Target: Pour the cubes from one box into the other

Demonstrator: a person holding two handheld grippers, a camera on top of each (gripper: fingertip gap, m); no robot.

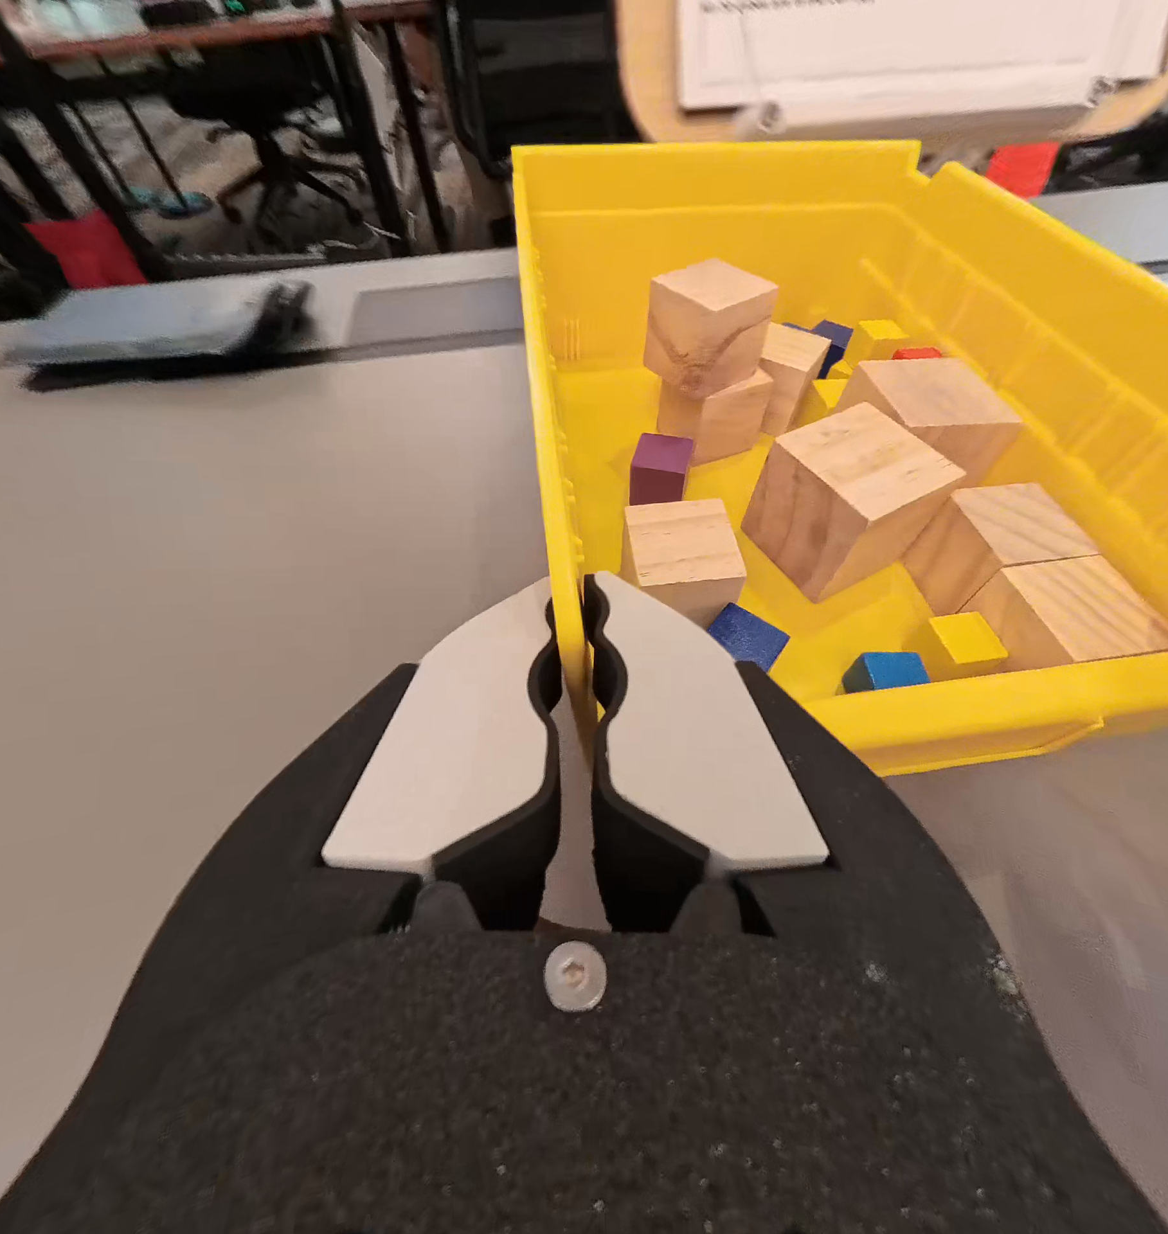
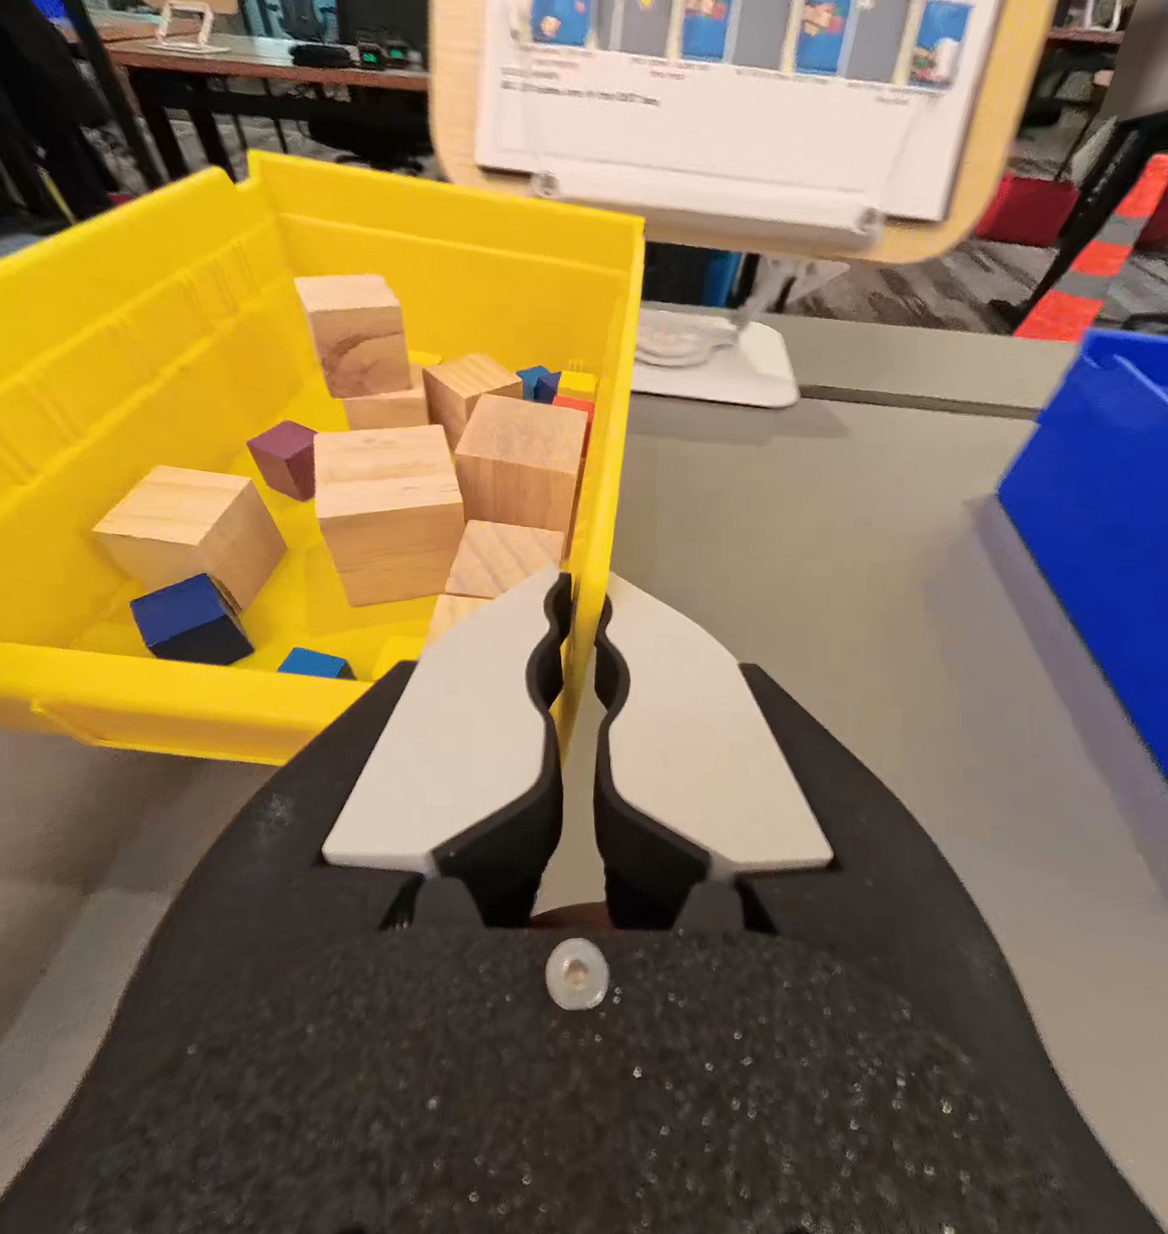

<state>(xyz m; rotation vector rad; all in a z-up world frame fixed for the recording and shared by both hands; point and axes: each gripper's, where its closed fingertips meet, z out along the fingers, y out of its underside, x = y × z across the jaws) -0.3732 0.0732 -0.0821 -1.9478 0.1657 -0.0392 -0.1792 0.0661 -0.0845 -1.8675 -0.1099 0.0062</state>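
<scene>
**Yellow box held at both side walls, cubes not yet poured**

Left wrist view. The left gripper (image 1: 573, 604) is seen clamped on the left side wall of the yellow box (image 1: 721, 180), one finger outside and one inside. The box is loaded with large wooden cubes (image 1: 848, 497) and small painted ones, among them a purple cube (image 1: 660, 467) and a blue cube (image 1: 746, 634). The box sits over the grey table (image 1: 234, 534); whether it is lifted clear cannot be told. The picture is smeared toward its edges.

Right wrist view. The right gripper (image 2: 584, 601) is seen clamped on the right side wall of the same box, close to its front corner. The blue box (image 2: 1115, 494) stands to the right, well apart from the yellow one; its inside is not shown. A stand with a printed sheet (image 2: 714, 133) is placed behind.

Handling note. The carry toward the blue box is judged to be the step in hand. Both grips should be kept level and moved together, since the thin walls may flex or slip. The tilt is best begun only once a rim is above the blue box, and made slowly, because the stacked wooden cubes are likely to tumble first.
</scene>
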